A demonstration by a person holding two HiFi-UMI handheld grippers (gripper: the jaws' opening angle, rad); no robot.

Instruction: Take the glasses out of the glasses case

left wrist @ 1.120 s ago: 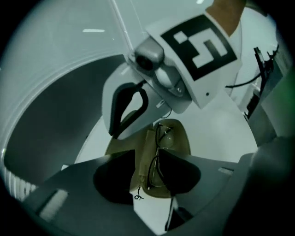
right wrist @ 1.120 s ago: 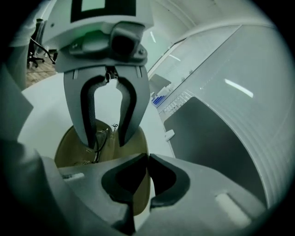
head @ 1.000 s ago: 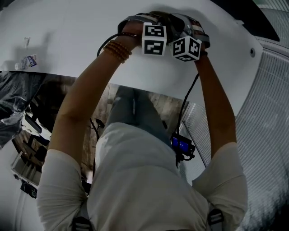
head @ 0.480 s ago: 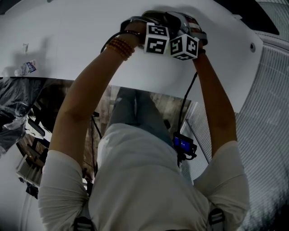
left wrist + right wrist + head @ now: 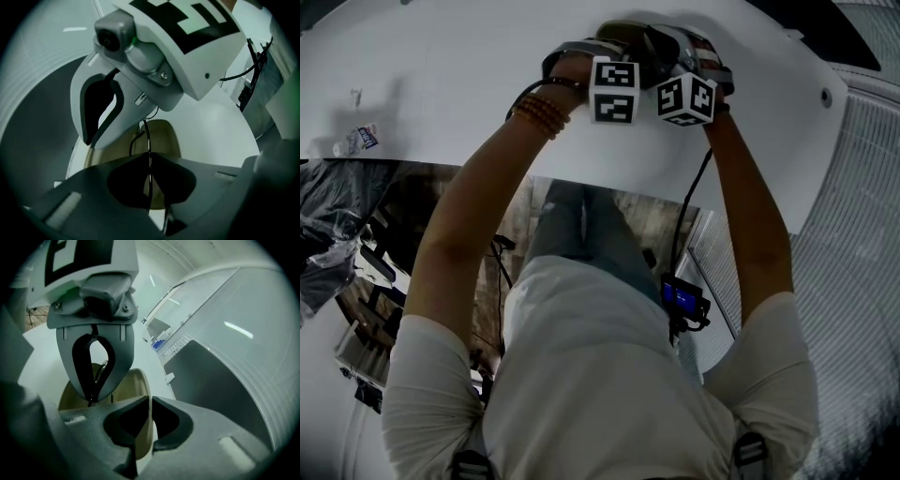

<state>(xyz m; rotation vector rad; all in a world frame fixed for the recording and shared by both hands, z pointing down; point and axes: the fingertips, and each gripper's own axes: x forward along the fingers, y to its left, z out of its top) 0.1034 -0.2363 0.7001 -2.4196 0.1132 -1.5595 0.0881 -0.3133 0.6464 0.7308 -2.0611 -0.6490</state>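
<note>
The glasses case (image 5: 649, 39) lies open at the far side of the white table, under both hands. Its beige lining (image 5: 165, 136) shows in the left gripper view. My left gripper (image 5: 150, 161) is closing, and its pads pinch the thin dark frame of the glasses (image 5: 145, 136), which rise out of the case. My right gripper (image 5: 150, 405) is shut on the case's raised beige rim (image 5: 139, 394). In the right gripper view, the left gripper's fingers (image 5: 108, 380) straddle the glasses wire (image 5: 100, 372). Both marker cubes (image 5: 614, 91) (image 5: 686, 98) sit side by side.
The round white table (image 5: 441, 75) ends just beyond the case and curves down at the right edge. A small crumpled wrapper (image 5: 356, 139) lies at its left. A ribbed grey surface (image 5: 862, 244) runs along the right. A cable (image 5: 689, 211) hangs from the right gripper.
The left gripper's marker cube has shifted slightly left and toward me. The right gripper's cube and the case have stayed put.
</note>
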